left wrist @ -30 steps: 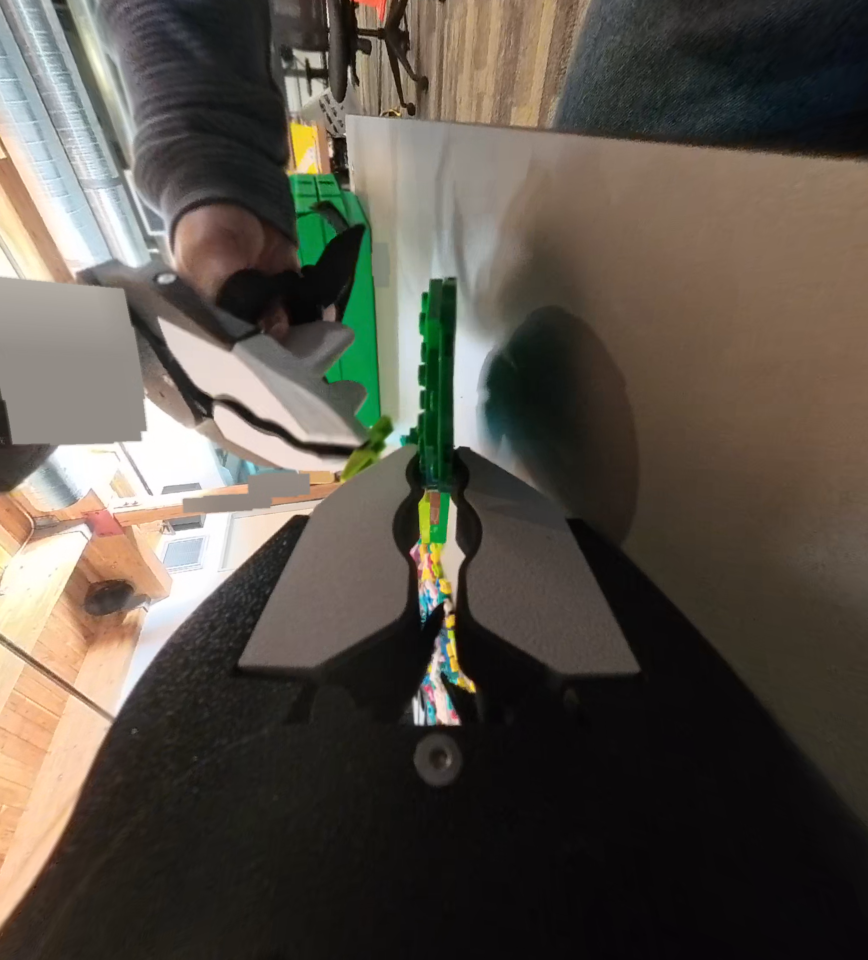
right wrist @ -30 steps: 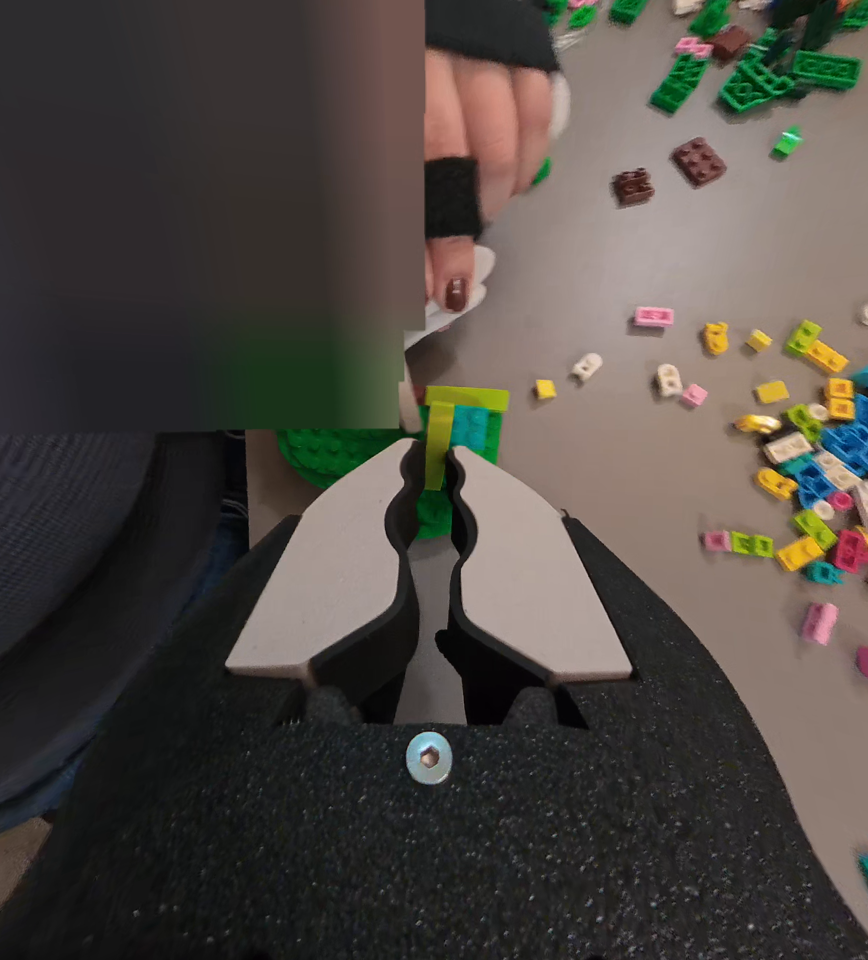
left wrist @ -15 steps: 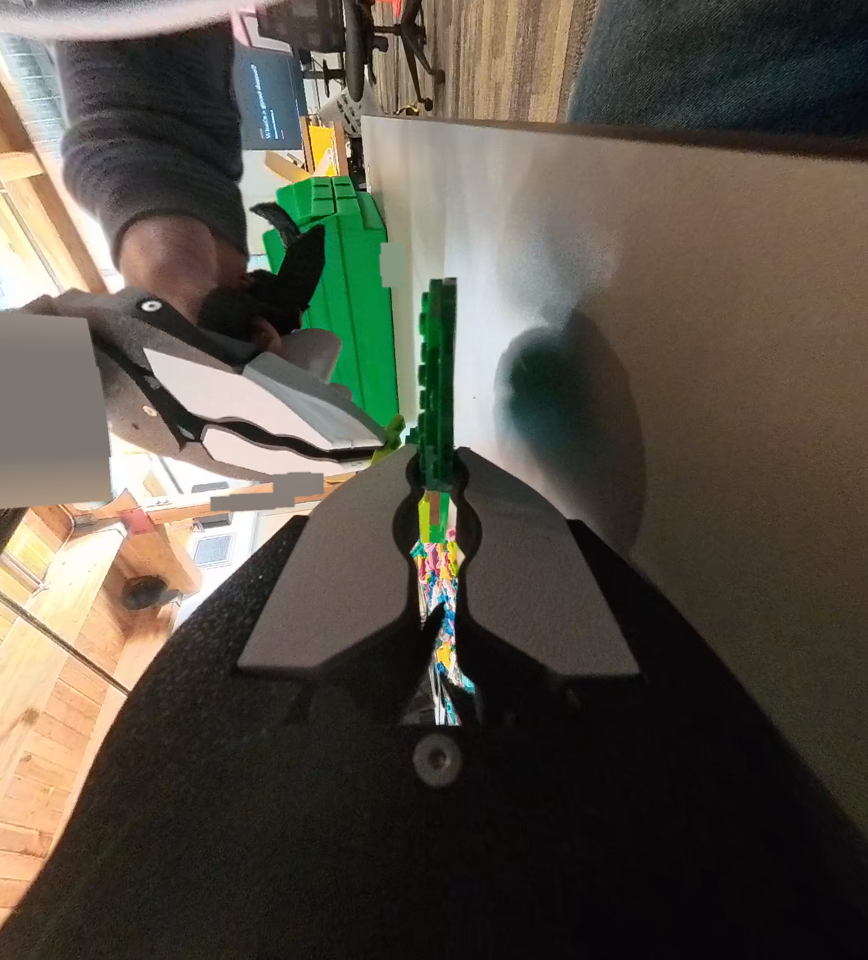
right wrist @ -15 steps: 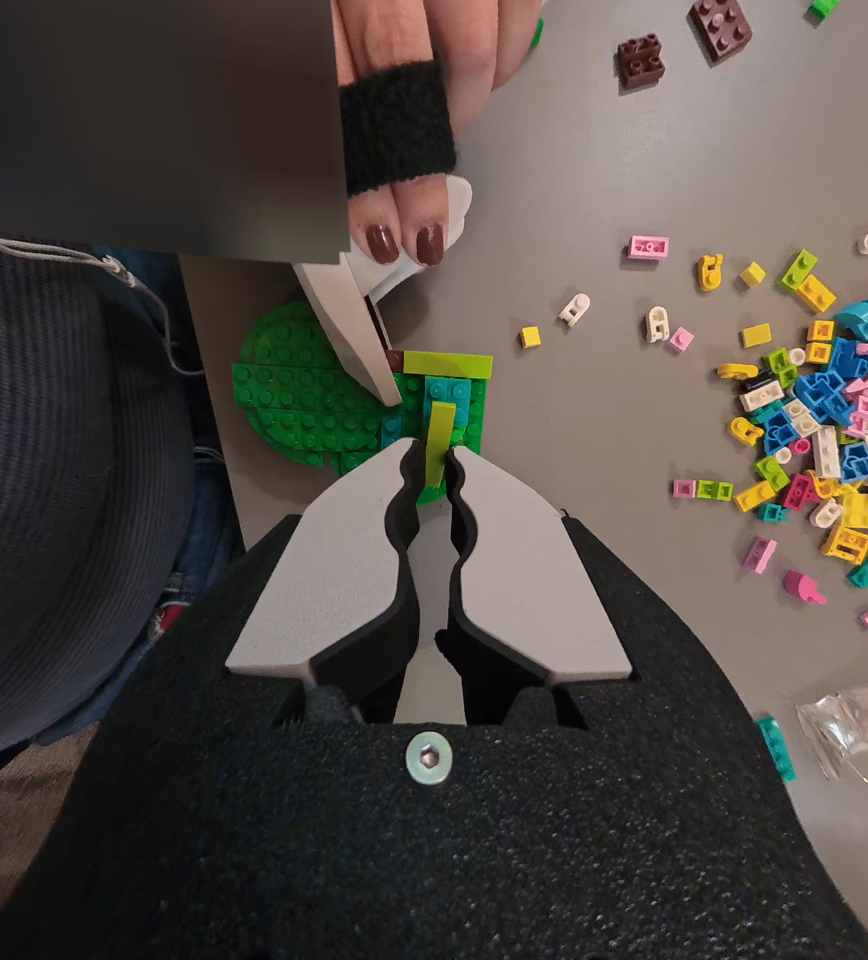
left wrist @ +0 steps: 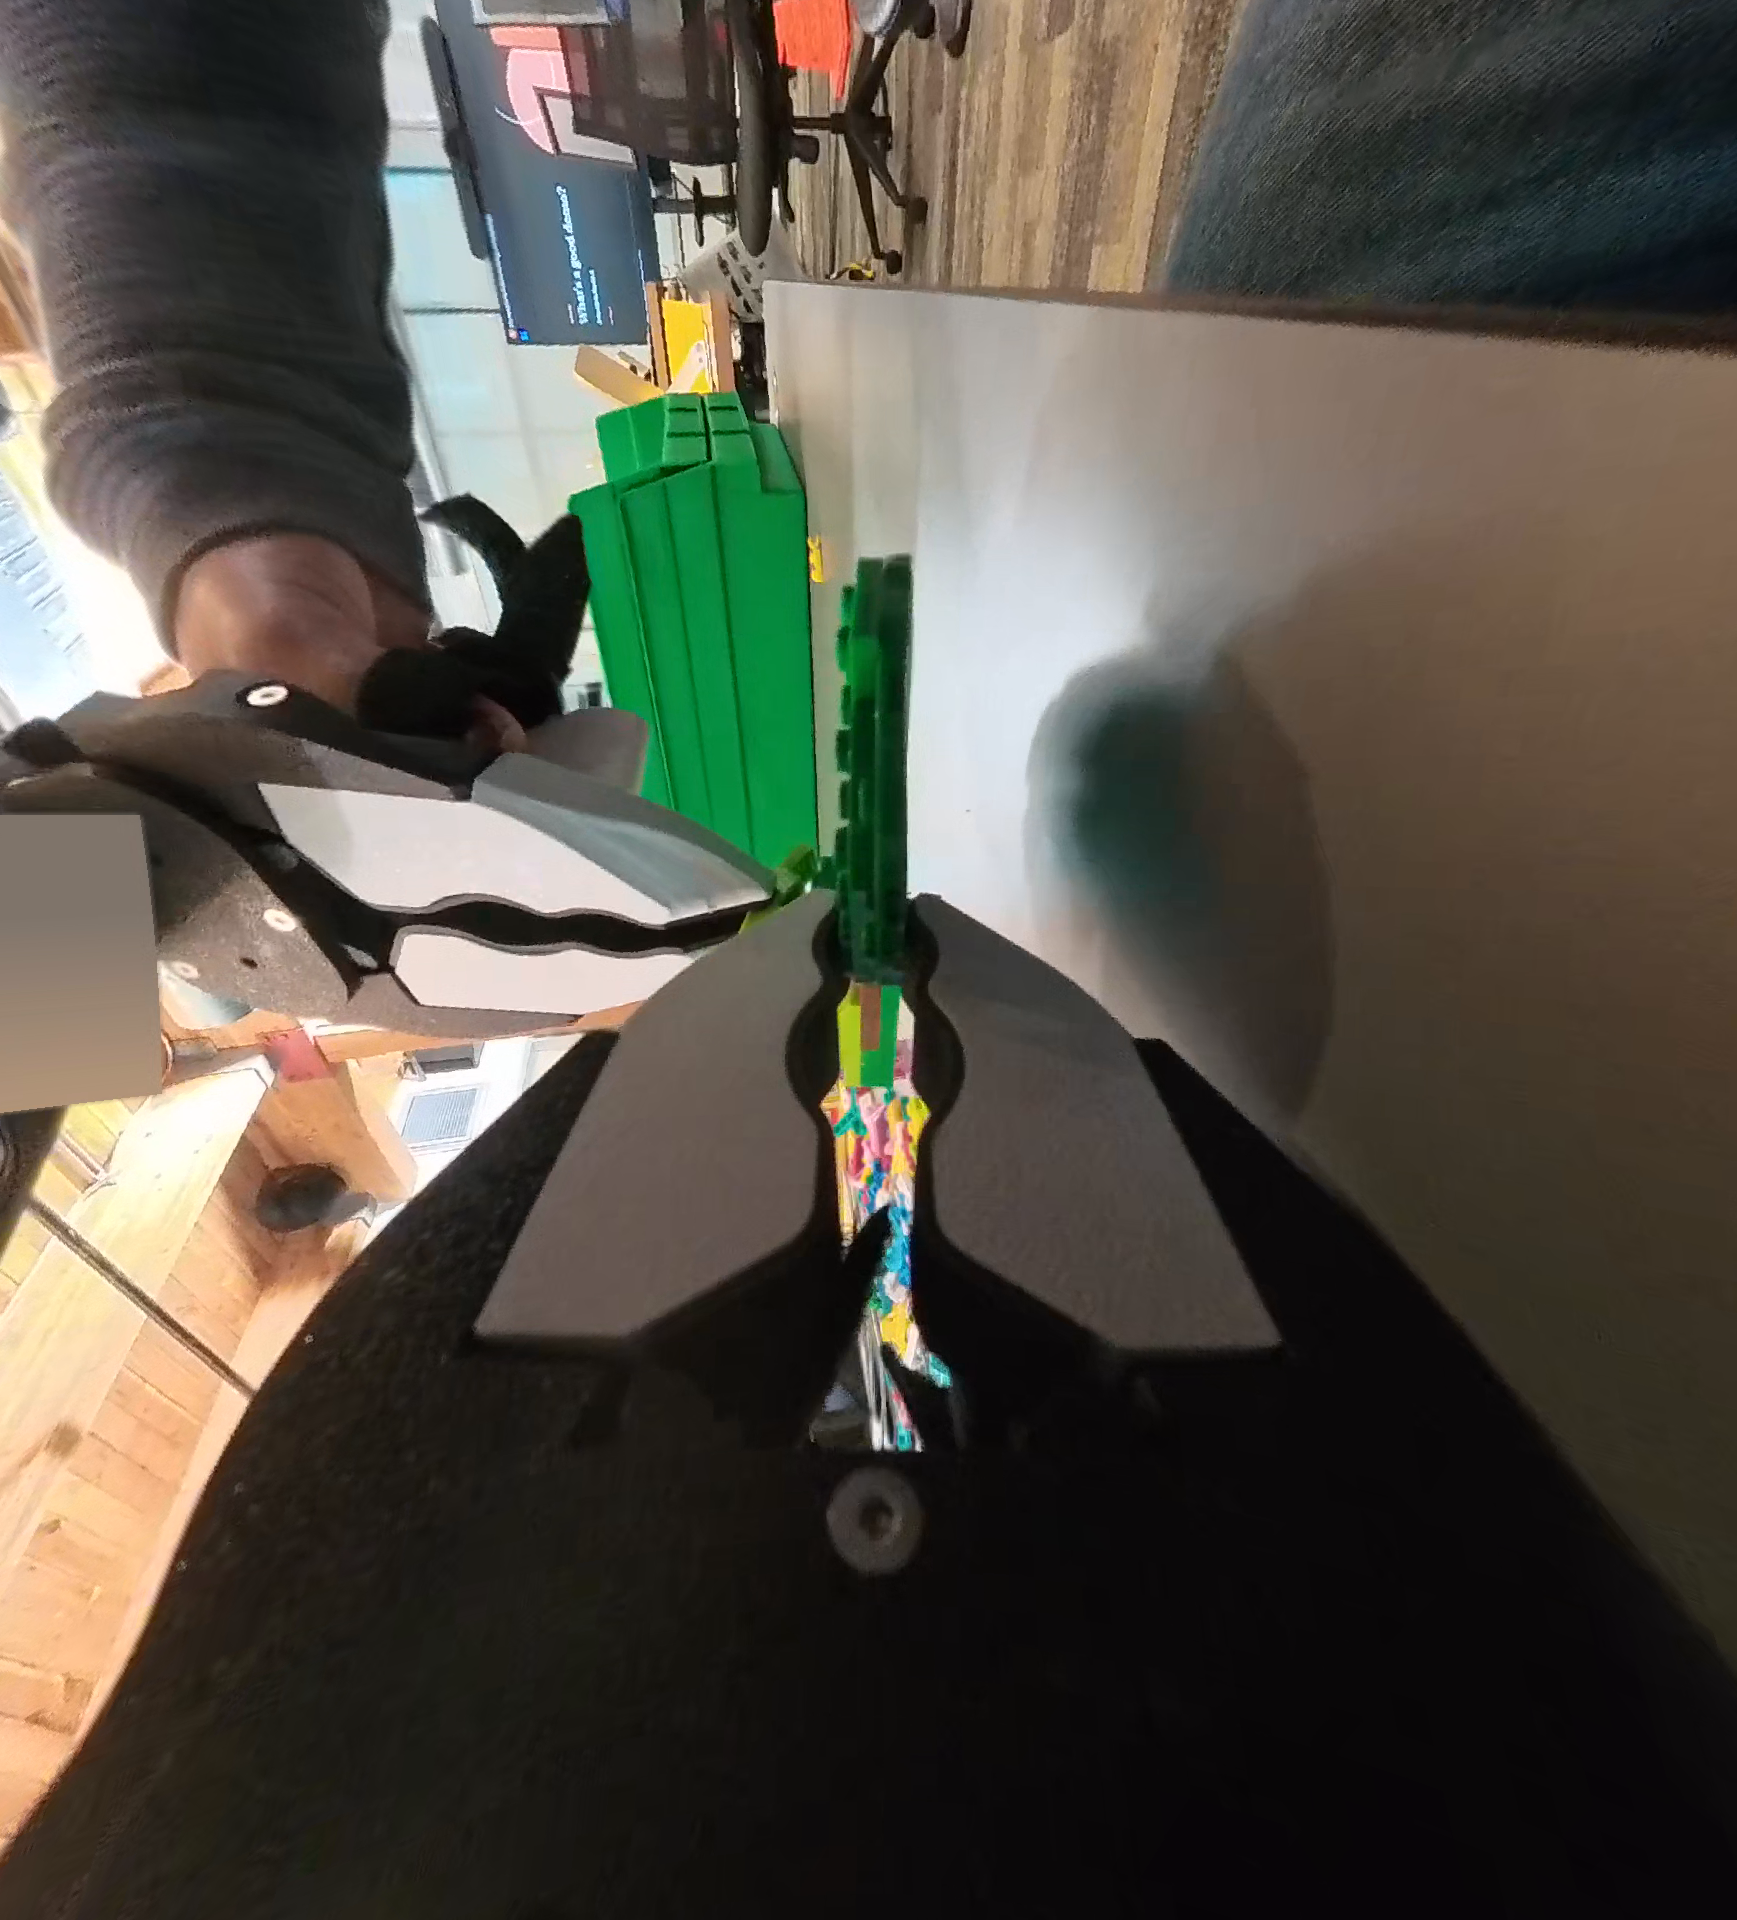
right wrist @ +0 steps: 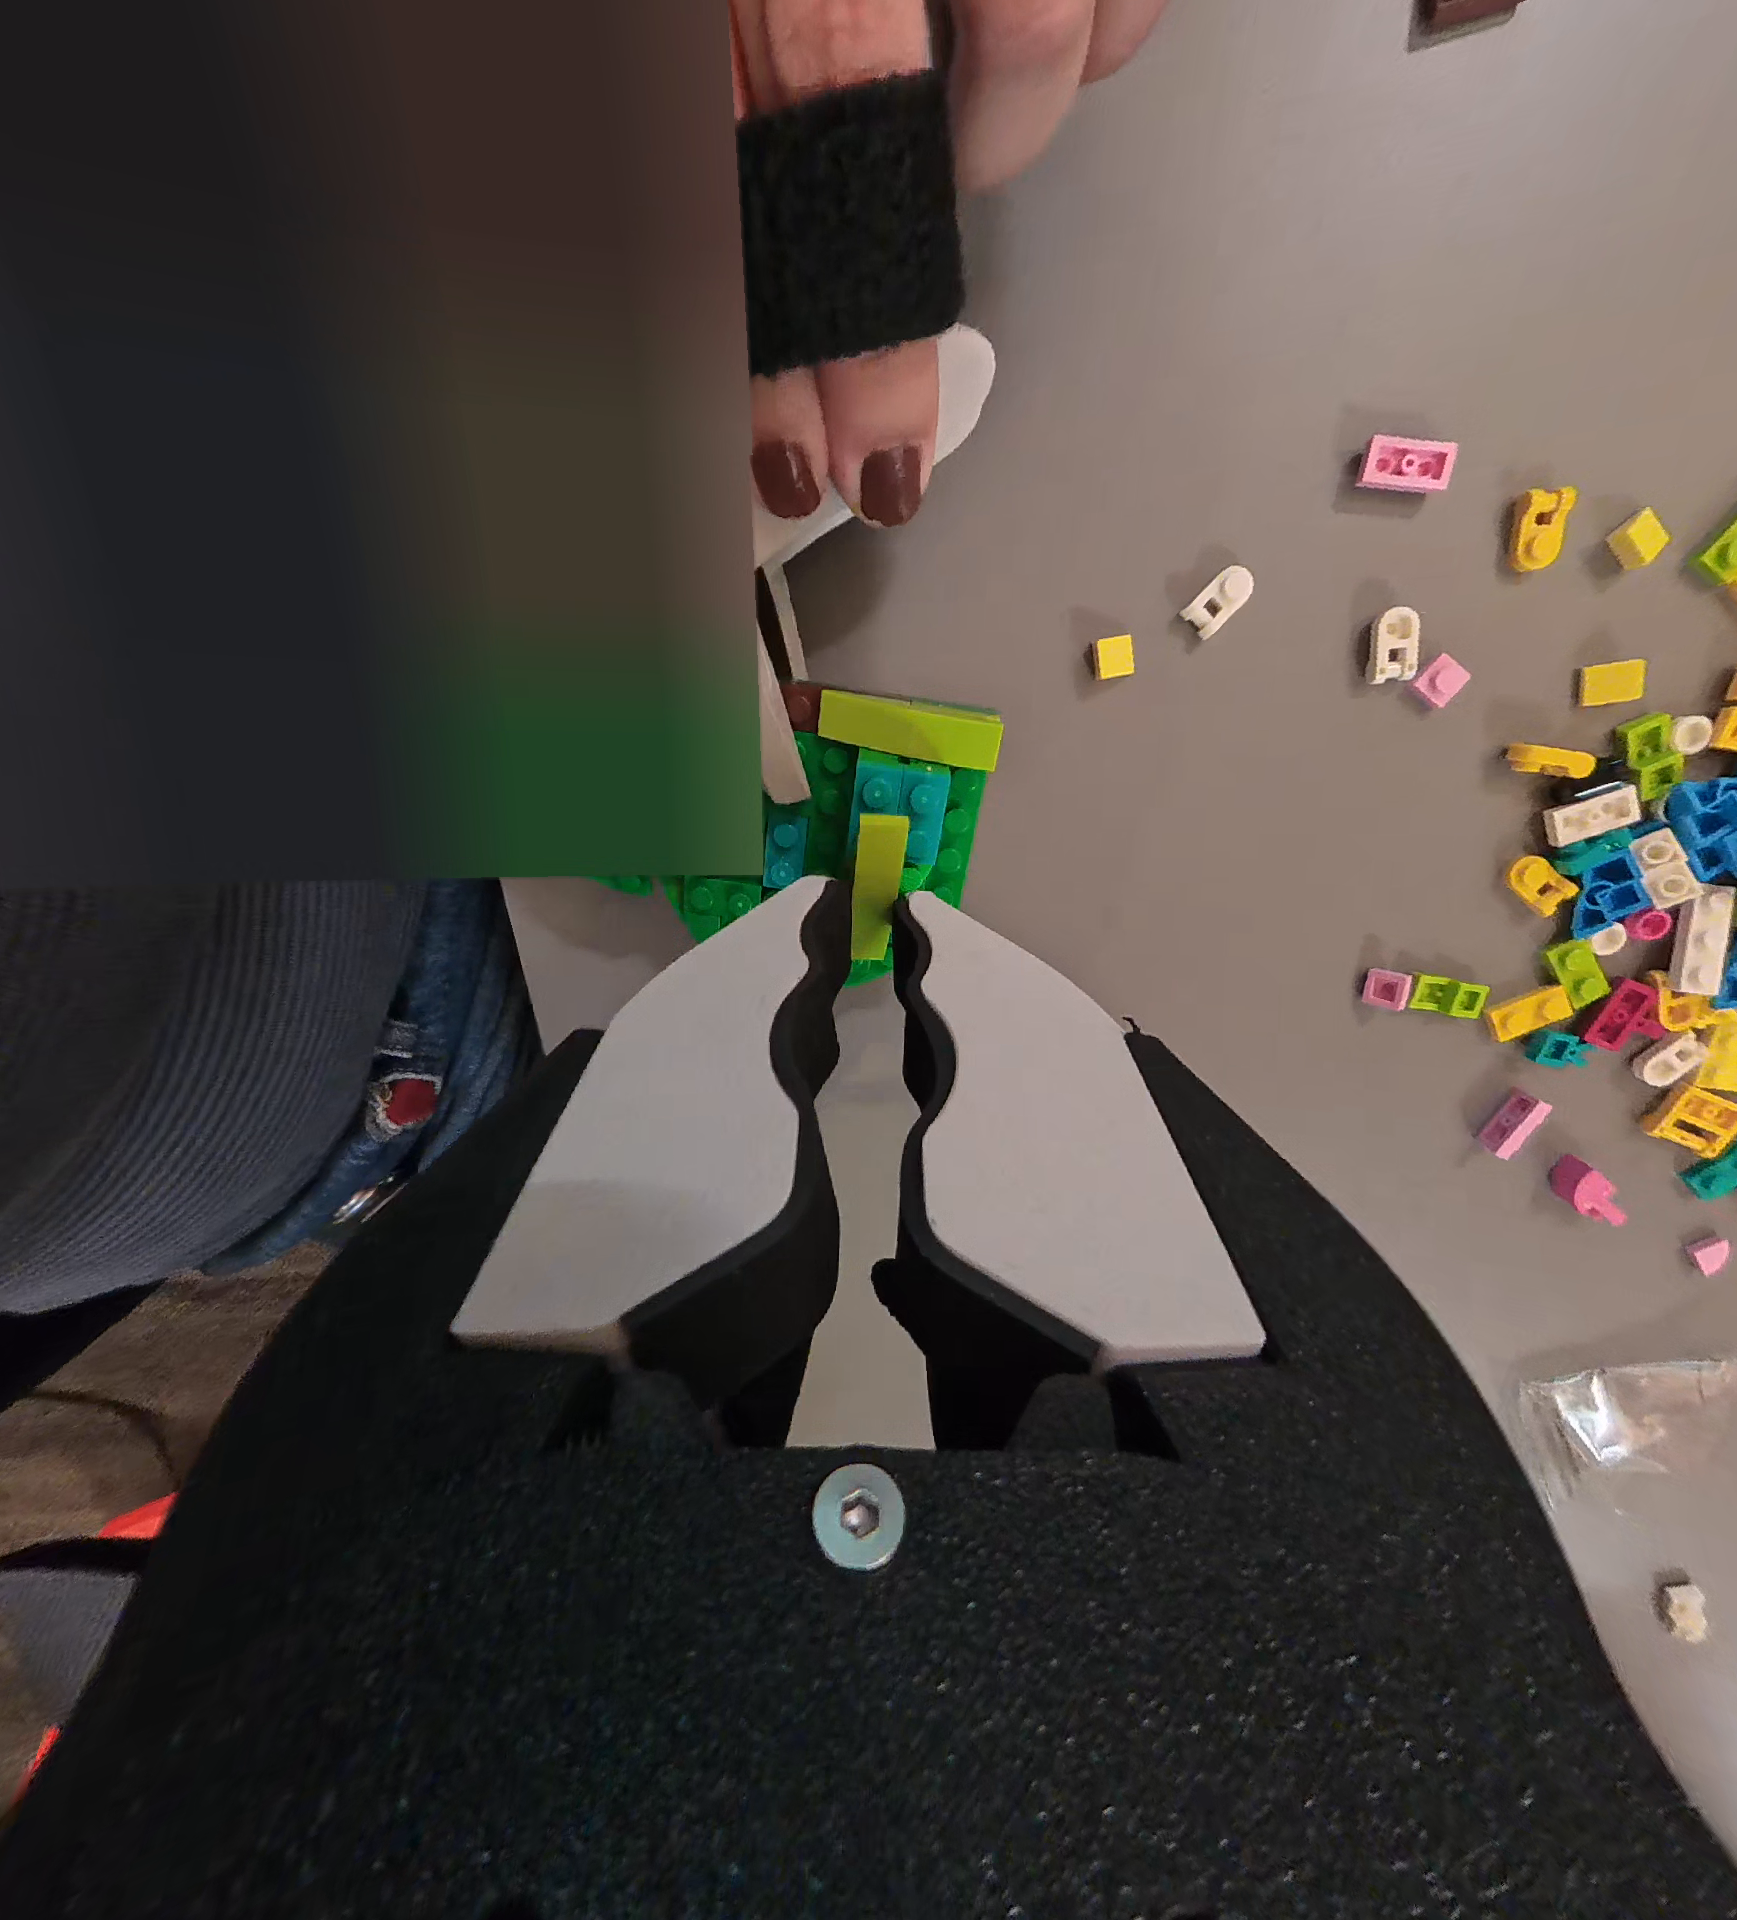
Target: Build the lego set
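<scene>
My left gripper point(left wrist: 874, 920) is shut on the edge of a green base plate build point(left wrist: 879, 748), seen edge-on and held above the grey table point(left wrist: 1466, 623). In the right wrist view the build point(right wrist: 843, 774) carries teal bricks point(right wrist: 900, 795) and a lime plate point(right wrist: 911, 727) along its far edge. My right gripper point(right wrist: 859, 899) is shut on a narrow lime green plate point(right wrist: 883, 862), whose tip lies over the build next to the teal bricks. One finger point(right wrist: 783, 727) of the left gripper shows at the build's left. The right gripper point(left wrist: 531, 894) also shows in the left wrist view.
A pile of several loose coloured bricks point(right wrist: 1726, 883) lies to the right on the table point(right wrist: 1155, 831), with scattered small pieces point(right wrist: 1217, 597) nearer. A clear plastic bag point(right wrist: 1674, 1455) lies at the lower right. A green box point(left wrist: 708, 644) stands behind the build. My left and right fingertips are right by each other.
My right gripper has moved in closer to the build with the lime plate, whose tip now overlaps the teal bricks. The left gripper keeps hold of the build.
</scene>
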### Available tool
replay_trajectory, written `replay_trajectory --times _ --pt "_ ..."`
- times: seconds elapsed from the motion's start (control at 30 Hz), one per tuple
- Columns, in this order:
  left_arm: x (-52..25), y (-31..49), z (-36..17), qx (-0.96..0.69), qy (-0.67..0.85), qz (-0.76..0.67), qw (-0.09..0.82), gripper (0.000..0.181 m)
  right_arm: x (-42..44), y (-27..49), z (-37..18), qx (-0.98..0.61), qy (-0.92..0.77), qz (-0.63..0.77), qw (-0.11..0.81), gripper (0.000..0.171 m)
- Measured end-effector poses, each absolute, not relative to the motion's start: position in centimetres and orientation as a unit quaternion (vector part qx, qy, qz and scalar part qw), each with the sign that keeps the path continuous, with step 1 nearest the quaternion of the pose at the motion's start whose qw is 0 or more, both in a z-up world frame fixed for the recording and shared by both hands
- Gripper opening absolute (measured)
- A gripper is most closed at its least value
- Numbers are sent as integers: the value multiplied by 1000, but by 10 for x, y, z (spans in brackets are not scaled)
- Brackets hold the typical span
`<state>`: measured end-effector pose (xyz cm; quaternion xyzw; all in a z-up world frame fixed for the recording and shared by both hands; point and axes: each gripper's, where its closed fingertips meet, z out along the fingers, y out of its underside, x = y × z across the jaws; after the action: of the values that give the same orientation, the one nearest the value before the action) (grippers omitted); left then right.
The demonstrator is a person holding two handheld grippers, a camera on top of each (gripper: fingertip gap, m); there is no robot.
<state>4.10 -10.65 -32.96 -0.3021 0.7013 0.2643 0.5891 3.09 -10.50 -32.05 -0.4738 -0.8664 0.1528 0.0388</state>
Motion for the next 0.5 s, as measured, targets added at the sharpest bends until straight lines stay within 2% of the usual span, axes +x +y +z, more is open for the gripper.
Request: replay_trajectory --times 0.2,0.37,0.5 --pt "33 -107 -320 -312 683 253 610 8 29 -118 -310 -477 -870 127 18 7" --pt "24 -107 -316 -322 671 257 617 8 28 -119 -318 -476 -878 44 18 7" --pt "20 -109 -310 -327 659 253 628 8 20 -122 -311 -485 -873 51 21 7"
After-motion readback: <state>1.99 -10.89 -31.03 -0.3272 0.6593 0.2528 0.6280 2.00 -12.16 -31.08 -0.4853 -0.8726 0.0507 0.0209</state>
